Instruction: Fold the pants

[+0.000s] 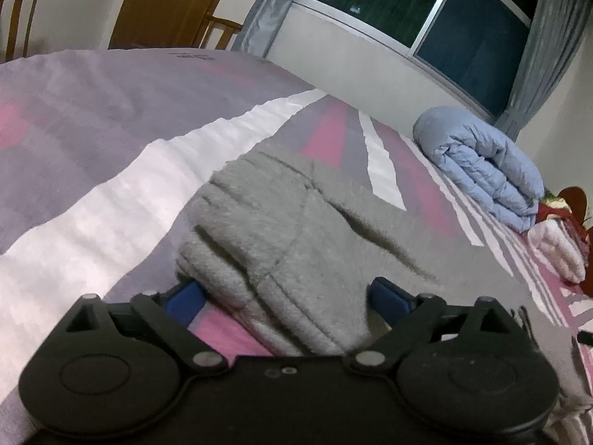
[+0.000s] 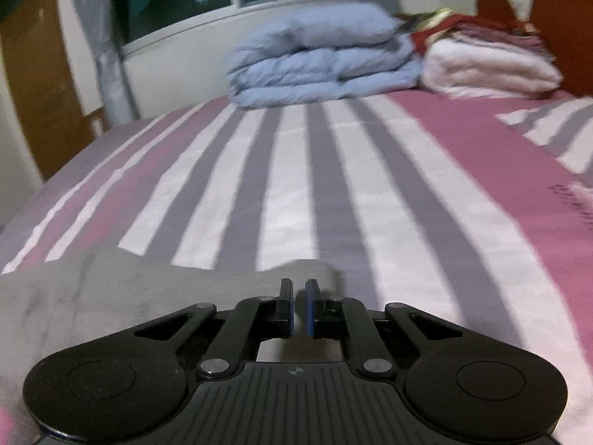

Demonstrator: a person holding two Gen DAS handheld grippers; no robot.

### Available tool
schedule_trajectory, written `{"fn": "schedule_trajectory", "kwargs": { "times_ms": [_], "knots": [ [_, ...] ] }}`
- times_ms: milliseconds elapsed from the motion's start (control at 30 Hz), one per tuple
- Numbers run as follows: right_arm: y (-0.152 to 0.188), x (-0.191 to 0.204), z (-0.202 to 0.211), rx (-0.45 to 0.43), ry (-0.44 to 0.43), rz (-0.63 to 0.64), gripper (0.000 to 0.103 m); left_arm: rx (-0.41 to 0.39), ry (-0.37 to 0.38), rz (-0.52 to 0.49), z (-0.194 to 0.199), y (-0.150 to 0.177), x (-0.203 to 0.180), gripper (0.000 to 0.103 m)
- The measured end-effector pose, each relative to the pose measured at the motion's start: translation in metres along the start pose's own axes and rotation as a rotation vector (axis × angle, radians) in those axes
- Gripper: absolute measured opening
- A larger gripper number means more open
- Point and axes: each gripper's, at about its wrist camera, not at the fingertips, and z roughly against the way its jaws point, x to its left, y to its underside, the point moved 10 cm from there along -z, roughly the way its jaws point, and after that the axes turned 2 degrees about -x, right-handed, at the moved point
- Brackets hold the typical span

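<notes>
jaws: your left gripper (image 1: 285, 293) stands wide apart, straddling the bunched waistband end of the grey pants (image 1: 281, 230) on the striped bed cover (image 2: 370, 170), likely lined up for a grab. your right gripper (image 2: 299, 296) is nearly together; whether it pinches the pants edge, you cannot tell.

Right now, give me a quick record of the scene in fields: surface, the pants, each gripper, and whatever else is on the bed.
surface: striped bed sheet, pink, grey and white
pants: grey pants, bunched in folds on the sheet
left gripper: left gripper open, fingers either side of the bunched fabric
right gripper: right gripper nearly closed, narrow gap, at the edge of the grey fabric; a pinch is not clear
other items: folded blue duvet, white folded blanket beside it
background: window, wooden door
</notes>
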Motion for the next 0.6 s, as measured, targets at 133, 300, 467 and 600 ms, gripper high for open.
{"fn": "schedule_trajectory", "kwargs": {
  "times_ms": [133, 300, 467, 600],
  "knots": [
    [0.014, 0.011, -0.027, 0.080, 0.034, 0.082, 0.009, 0.002, -0.002, -0.006, -0.001, 0.000, 0.000, 0.090],
    [0.019, -0.033, -0.031, 0.085, 0.100, -0.081, 0.000, 0.008, -0.006, -0.023, -0.001, 0.001, -0.001, 0.092],
    [0.022, -0.037, -0.012, 0.057, 0.098, -0.112, 0.000, 0.009, -0.004, -0.023, -0.001, 0.001, -0.002, 0.092],
    [0.026, -0.027, 0.007, 0.024, 0.106, -0.037, 0.000, 0.009, -0.001, -0.023, -0.001, 0.002, -0.002, 0.093]
  ]
}}
